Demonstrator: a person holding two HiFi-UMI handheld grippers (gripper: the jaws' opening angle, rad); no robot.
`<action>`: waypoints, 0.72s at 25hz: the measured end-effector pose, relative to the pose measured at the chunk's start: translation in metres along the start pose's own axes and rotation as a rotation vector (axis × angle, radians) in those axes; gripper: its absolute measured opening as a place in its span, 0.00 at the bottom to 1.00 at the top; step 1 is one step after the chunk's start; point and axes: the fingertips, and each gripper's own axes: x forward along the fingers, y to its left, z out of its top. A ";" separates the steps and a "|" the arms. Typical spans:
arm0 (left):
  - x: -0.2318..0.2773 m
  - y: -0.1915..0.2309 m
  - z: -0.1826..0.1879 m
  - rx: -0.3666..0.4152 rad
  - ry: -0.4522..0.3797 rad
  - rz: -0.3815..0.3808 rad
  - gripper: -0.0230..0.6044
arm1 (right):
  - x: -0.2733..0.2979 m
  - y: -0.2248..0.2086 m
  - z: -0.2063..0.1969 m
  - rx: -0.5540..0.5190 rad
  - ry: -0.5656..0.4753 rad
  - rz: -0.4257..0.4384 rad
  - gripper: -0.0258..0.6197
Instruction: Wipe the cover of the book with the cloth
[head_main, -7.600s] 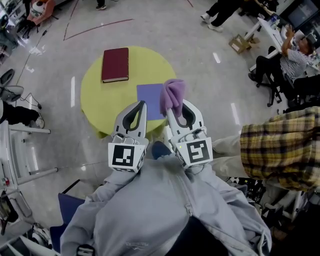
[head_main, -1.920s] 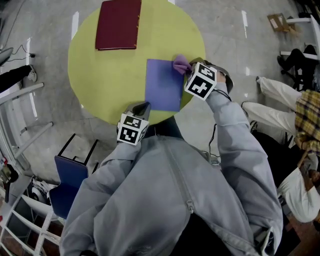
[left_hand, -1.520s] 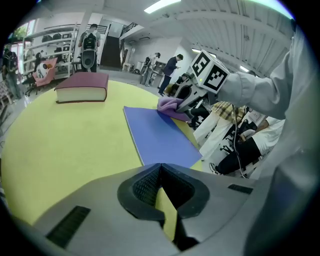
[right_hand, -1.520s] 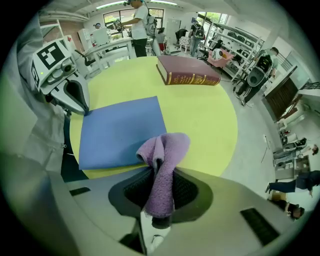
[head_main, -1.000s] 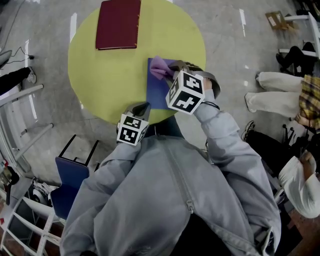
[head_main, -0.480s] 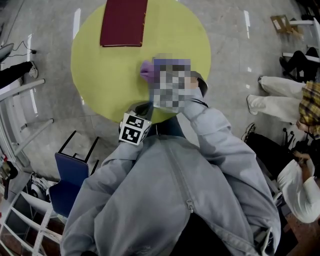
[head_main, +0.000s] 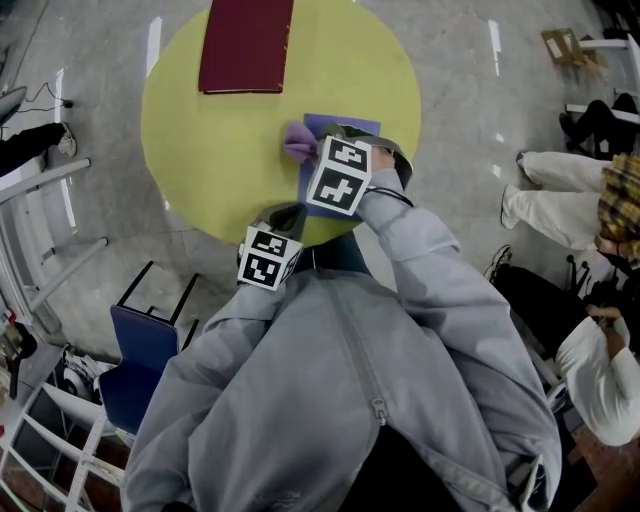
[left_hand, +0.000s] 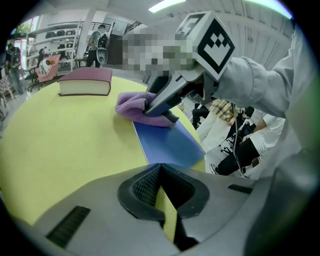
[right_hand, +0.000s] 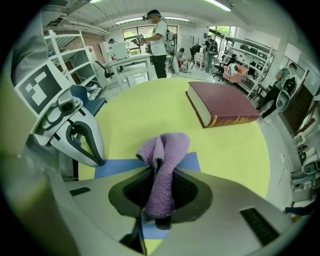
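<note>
A thin blue book (head_main: 367, 127) lies flat on the round yellow table (head_main: 200, 120), near its front edge. My right gripper (head_main: 306, 146) is shut on a purple cloth (head_main: 297, 141) and holds it down at the blue book's left edge. From the right gripper view, the cloth (right_hand: 162, 165) is pinched between the jaws, with the blue cover (right_hand: 115, 167) beneath. My left gripper (head_main: 284, 213) rests at the table's near rim, shut and holding nothing; its jaws (left_hand: 161, 170) meet. A thick dark red book (head_main: 245, 45) lies at the far side.
A blue chair (head_main: 140, 355) stands left of me below the table. Seated people's legs (head_main: 545, 190) are at the right. A white rack (head_main: 40, 250) lines the left side. A standing person (right_hand: 157, 42) and desks lie beyond the table.
The right gripper has dragged the cloth leftward across the blue book, from its right edge to its left edge. The left gripper has stayed put.
</note>
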 end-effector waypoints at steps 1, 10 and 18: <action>0.000 0.000 0.000 -0.001 0.001 0.001 0.07 | -0.001 0.000 -0.003 0.002 0.004 -0.001 0.20; 0.003 0.001 -0.002 0.000 0.001 0.002 0.07 | -0.009 -0.003 -0.046 0.050 0.048 -0.011 0.20; 0.000 -0.001 -0.001 0.005 -0.002 0.000 0.07 | -0.023 -0.007 -0.083 0.096 0.091 -0.032 0.20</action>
